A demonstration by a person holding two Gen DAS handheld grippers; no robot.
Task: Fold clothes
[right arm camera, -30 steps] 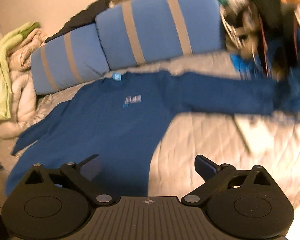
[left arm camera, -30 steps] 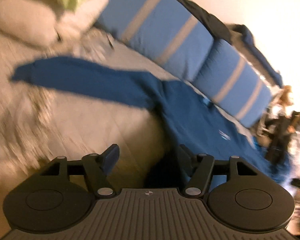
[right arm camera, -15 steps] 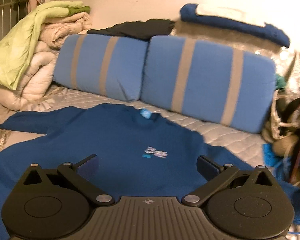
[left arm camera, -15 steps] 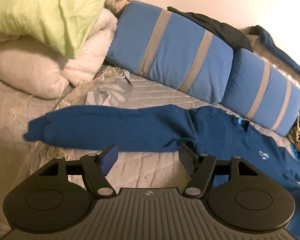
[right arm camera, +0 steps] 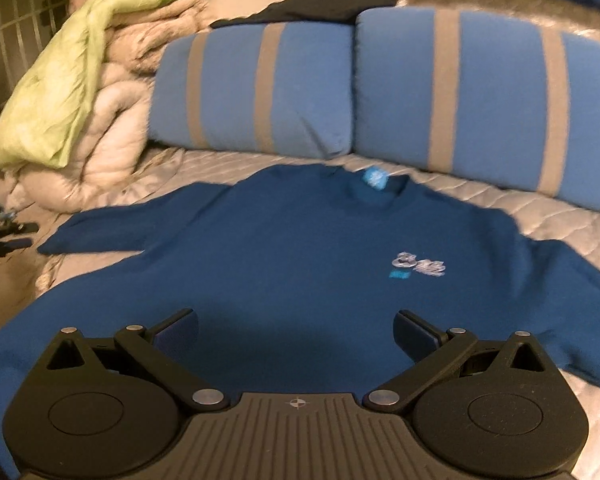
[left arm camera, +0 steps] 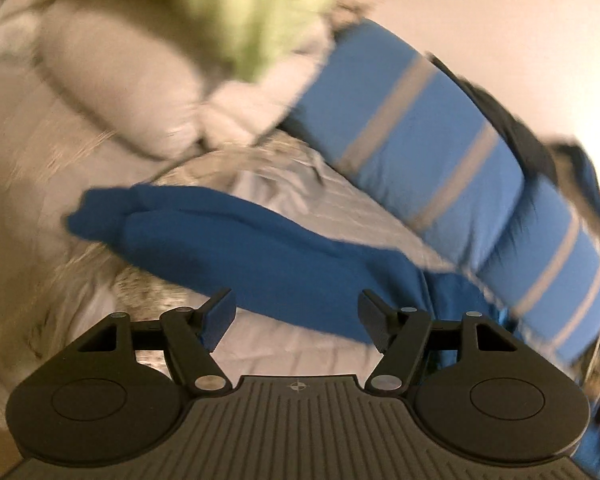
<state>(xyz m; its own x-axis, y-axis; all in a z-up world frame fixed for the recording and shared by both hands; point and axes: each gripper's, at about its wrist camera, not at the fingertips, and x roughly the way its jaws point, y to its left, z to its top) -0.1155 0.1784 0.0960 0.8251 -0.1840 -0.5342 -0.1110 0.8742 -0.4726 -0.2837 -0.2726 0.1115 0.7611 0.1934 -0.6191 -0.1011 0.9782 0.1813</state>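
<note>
A dark blue sweatshirt (right arm camera: 300,264) lies spread flat, front up, on the quilted bed, with a small pale logo (right arm camera: 418,268) on its chest and its collar toward the cushions. Its long sleeve (left arm camera: 236,240) stretches out to the left in the left wrist view, cuff at the far left. My left gripper (left arm camera: 296,316) hangs open just short of that sleeve, nothing between its fingers. Open too, my right gripper (right arm camera: 296,332) hovers over the sweatshirt's lower body, jaws wide and empty.
Two blue cushions with grey stripes (right arm camera: 380,88) stand along the back of the bed. A heap of pale quilts with a light green cover (right arm camera: 68,92) is piled at the left. Dark clothes (right arm camera: 320,4) lie on top of the cushions. Quilted bedspread (right arm camera: 572,232) shows around the sweatshirt.
Both views have swung. The left one has come closer to the outstretched sleeve, which now looms larger. The right one has moved in toward the sweatshirt's body. Both grippers stay open.
</note>
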